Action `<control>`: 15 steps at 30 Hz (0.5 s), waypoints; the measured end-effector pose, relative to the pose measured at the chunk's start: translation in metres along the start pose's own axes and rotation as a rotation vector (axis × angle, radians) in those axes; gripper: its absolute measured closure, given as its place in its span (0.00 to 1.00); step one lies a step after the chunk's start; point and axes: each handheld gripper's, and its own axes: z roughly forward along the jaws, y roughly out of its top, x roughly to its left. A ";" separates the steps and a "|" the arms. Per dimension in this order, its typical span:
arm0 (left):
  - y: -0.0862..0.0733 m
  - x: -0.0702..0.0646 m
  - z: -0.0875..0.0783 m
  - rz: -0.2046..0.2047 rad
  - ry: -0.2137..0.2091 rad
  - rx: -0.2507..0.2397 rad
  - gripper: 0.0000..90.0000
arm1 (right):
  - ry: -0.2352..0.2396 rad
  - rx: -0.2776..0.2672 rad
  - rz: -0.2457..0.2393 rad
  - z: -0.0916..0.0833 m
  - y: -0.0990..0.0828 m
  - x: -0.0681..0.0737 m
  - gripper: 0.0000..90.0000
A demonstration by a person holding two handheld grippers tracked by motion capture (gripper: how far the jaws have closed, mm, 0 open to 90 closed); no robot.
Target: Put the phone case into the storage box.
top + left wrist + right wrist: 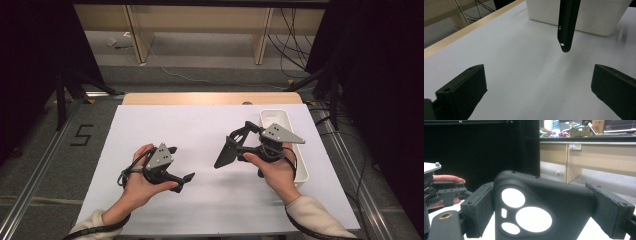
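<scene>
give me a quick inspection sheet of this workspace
surface: white sheet on a wooden table, bare in the middle
job's things: black phone case held off the sheet; white bin at the right edge
clutter: nothing seen
grippers: right tongs clamp the case by its sides; left tongs open, nothing between them
cables: one trails from each gripper; more on the floor behind
surroundings: wooden shelving, black curtains, floor mark "5"

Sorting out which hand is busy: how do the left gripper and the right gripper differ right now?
The right gripper is shut on a black phone case; the left gripper is open and holds nothing. The right is raised beside the white bin; the left sits lower, nearer the table's middle. Both are black, each in one hand.
</scene>
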 end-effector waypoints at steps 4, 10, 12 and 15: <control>-0.004 0.002 -0.004 -0.004 0.012 0.006 0.00 | -0.004 0.000 -0.002 -0.001 0.001 -0.001 0.16; -0.008 0.004 -0.008 0.000 0.028 0.014 0.00 | -0.009 -0.002 -0.006 -0.003 0.002 -0.002 0.16; -0.009 0.005 -0.010 0.003 0.031 0.016 0.00 | -0.008 -0.003 -0.007 -0.003 0.002 -0.003 0.16; -0.011 0.006 -0.012 0.000 0.038 0.022 0.00 | -0.008 -0.002 -0.013 -0.003 0.001 -0.003 0.16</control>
